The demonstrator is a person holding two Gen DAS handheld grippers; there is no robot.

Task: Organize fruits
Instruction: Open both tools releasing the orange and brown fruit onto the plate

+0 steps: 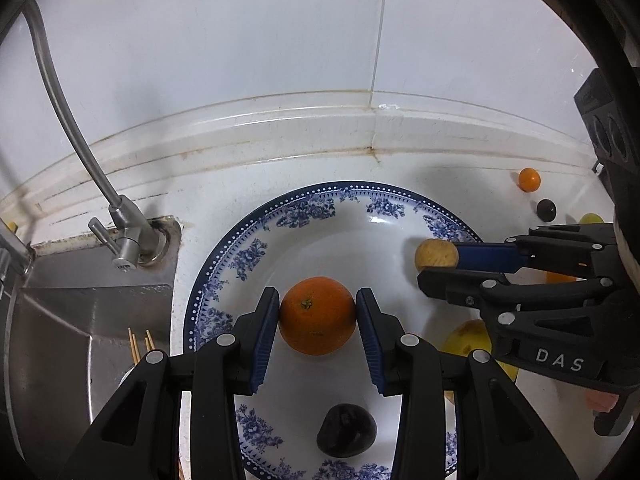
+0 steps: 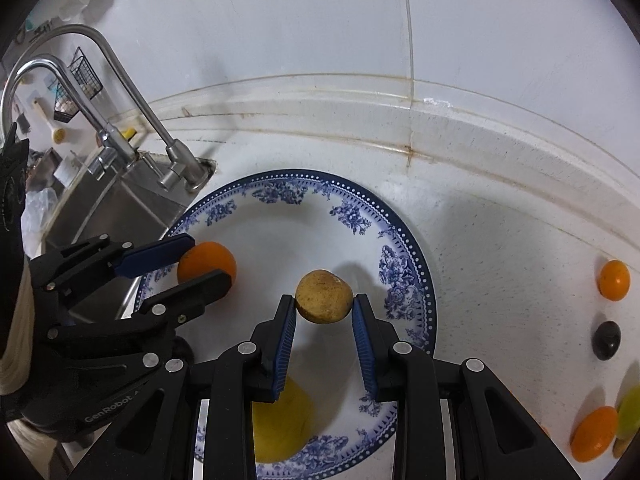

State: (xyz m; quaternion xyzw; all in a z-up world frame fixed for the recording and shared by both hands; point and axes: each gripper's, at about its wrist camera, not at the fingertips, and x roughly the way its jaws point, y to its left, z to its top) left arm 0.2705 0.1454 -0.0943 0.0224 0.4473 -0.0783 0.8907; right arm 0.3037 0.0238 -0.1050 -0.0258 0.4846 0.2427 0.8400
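A blue-and-white patterned plate [image 1: 256, 256] [image 2: 404, 260] sits on the white counter beside the sink. My left gripper [image 1: 317, 316] is shut on an orange [image 1: 317, 315] and holds it over the plate; it also shows in the right wrist view [image 2: 208, 262]. My right gripper [image 2: 324, 306] is shut on a small tan round fruit [image 2: 324, 296] over the plate's right side; the fruit shows in the left wrist view [image 1: 435, 255]. A dark plum [image 1: 346, 430] lies on the plate near me. A yellow fruit [image 2: 284, 424] [image 1: 466, 338] lies under the right gripper.
A steel sink [image 1: 80, 320] with a faucet [image 1: 120, 236] is left of the plate. On the counter to the right lie a small orange fruit [image 2: 613, 280], a dark plum [image 2: 607, 339], another orange fruit [image 2: 593, 434] and a green-yellow one [image 2: 630, 416]. The tiled wall stands behind.
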